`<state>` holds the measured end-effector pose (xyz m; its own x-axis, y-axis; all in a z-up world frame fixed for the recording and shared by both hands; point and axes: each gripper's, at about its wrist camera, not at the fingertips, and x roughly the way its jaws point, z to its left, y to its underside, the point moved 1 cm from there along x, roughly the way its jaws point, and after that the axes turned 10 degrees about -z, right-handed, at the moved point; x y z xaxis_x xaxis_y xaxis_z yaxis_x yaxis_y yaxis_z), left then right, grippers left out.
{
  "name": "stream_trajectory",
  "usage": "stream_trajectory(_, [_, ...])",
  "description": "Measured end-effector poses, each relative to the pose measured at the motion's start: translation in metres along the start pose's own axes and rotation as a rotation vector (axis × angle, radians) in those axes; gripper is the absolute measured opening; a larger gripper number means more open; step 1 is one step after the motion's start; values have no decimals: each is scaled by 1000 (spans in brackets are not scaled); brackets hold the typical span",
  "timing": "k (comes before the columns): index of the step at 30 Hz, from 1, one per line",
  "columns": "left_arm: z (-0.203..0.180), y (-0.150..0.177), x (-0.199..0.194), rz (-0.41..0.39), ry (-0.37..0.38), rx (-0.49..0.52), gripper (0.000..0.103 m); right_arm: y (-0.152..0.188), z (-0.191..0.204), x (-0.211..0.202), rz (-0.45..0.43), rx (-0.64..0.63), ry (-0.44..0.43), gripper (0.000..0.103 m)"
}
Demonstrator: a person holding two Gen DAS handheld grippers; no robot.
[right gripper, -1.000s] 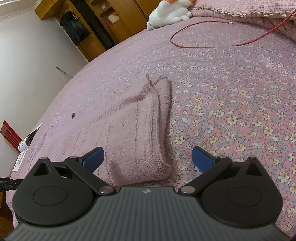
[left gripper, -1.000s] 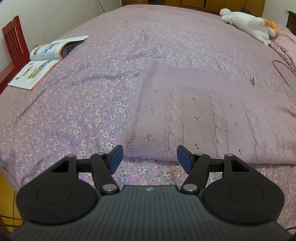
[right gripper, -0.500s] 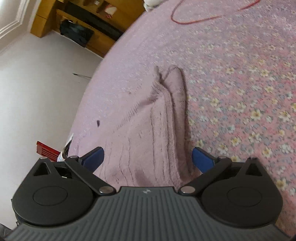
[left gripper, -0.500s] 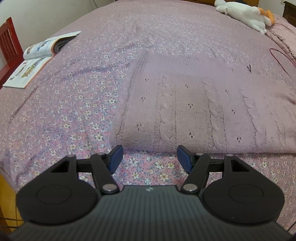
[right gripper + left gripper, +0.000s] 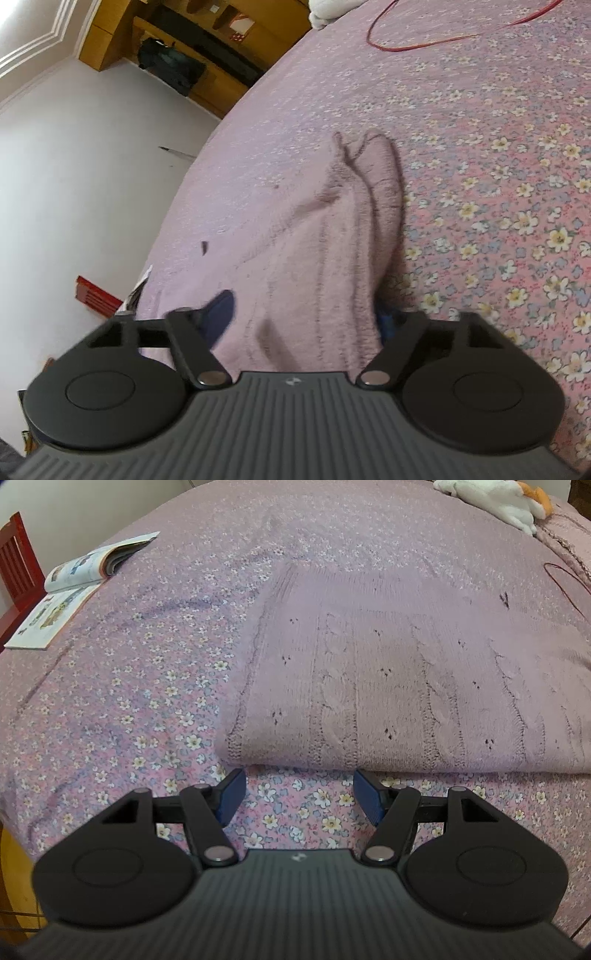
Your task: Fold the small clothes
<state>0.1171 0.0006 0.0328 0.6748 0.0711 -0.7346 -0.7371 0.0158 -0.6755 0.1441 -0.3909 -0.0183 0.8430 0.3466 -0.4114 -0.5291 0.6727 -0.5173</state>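
Left wrist: left gripper (image 5: 299, 794) hovers with jaws moderately apart and empty, just short of the sweater's (image 5: 406, 686) near folded edge; the sweater lies flat on the bed (image 5: 129, 701), long axis running across the jaws. Right wrist: right gripper (image 5: 306, 321) already straddles the sweater (image 5: 332, 258) end, jaws closing with cloth between them, so this hand is nearer.

Setting was a home bedroom: bed with floral bedspread (image 5: 155, 701), plush toy (image 5: 495, 498), open magazine (image 5: 74, 587), wooden cabinets (image 5: 207, 55).
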Motion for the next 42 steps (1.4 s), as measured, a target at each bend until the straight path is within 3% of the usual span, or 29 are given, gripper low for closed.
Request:
stream_trajectory(2, [1,0,1,3,0,-1,66,0,-5,0,-2,15,19,49])
stream_trajectory(8, [4,-2,2,8,0,-2,66,-3,-23,-9,-24,112,-2,34])
stream_trajectory(16, [14,-3,-4,-7,-1,-6,66,-14,15,-8,-63,42,-57,31])
stream_trajectory(24, [36,-9,-11,-29,-35,-27,66,-23,79,4,-62,-138,-69,29])
stream_trajectory(29, [51,-15,-13,-45,-59,-23,66,-26,128,14,-35,-270,-100,28])
stream_trajectory(35, [71,-20,-17,-67,-69,-60,66,-24,189,35,21,-336,-211,27])
stream_trajectory(42, [93,-14,-21,-79,-81,-94,66,13,262,78,136,-437,-324,27])
